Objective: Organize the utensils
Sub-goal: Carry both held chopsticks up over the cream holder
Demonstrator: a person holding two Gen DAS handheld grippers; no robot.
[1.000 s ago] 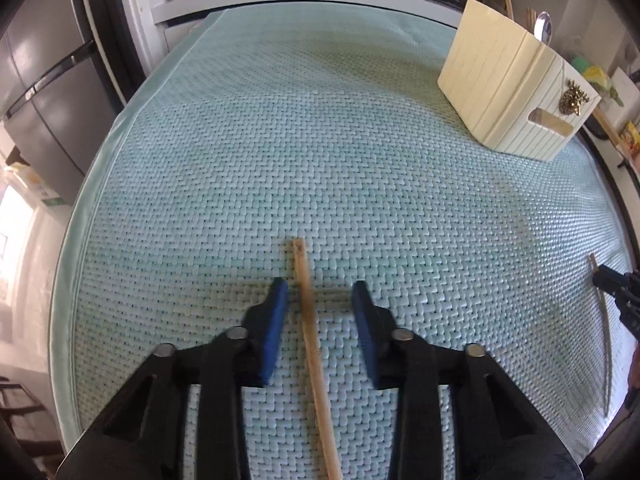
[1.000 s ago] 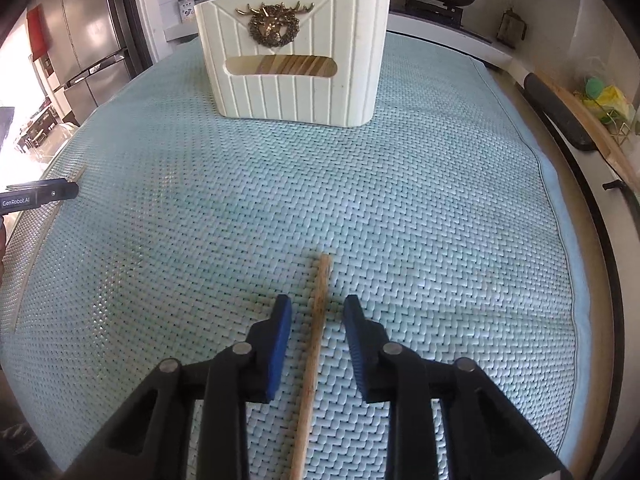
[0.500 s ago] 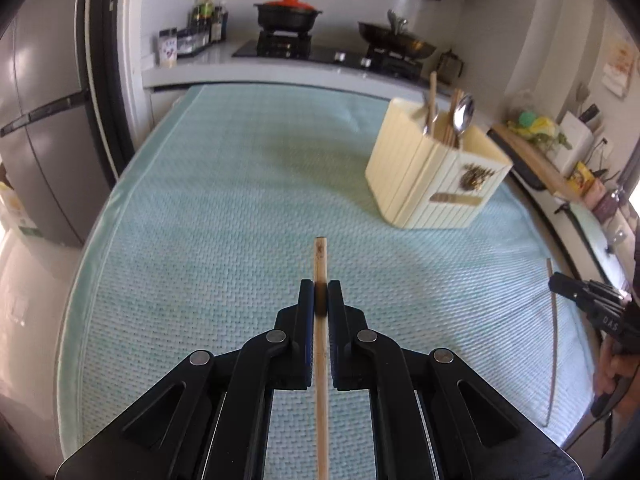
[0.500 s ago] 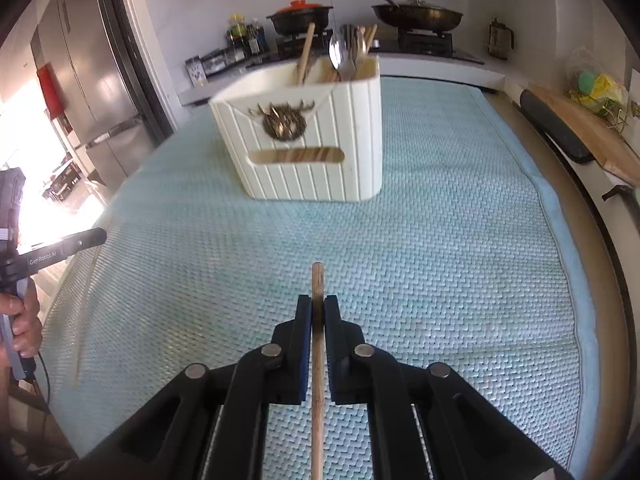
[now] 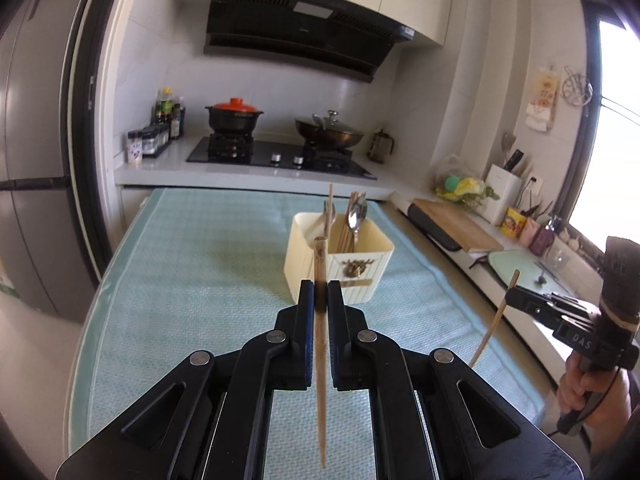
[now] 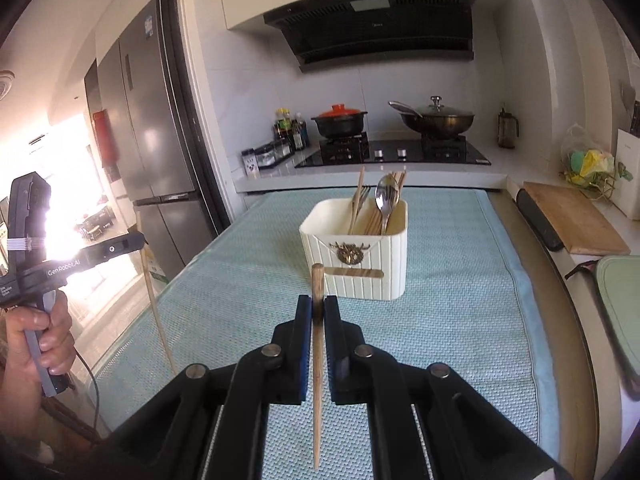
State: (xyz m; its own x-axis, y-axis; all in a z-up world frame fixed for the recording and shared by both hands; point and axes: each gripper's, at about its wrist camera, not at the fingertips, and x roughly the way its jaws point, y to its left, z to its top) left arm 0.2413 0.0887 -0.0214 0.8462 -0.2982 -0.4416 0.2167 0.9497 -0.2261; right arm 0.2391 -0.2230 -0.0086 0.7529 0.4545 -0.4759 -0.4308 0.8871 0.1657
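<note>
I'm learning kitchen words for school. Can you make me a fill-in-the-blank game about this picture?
1. Each gripper, left gripper and right gripper, is shut on one wooden ____.
2. The cream utensil holder stands on the light ____ table mat.
3. Among the utensils in the holder, the shiny metal one with a round bowl is a ____.
4. The black pot on the stove has an ____ lid.

Missing words: chopstick; blue-green; spoon; orange

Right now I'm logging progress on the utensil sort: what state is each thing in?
left gripper: shut on left chopstick, lifted off the mat.
right gripper: shut on right chopstick, lifted too.
utensil holder: upright on the mat, holding a spoon and chopsticks.
</note>
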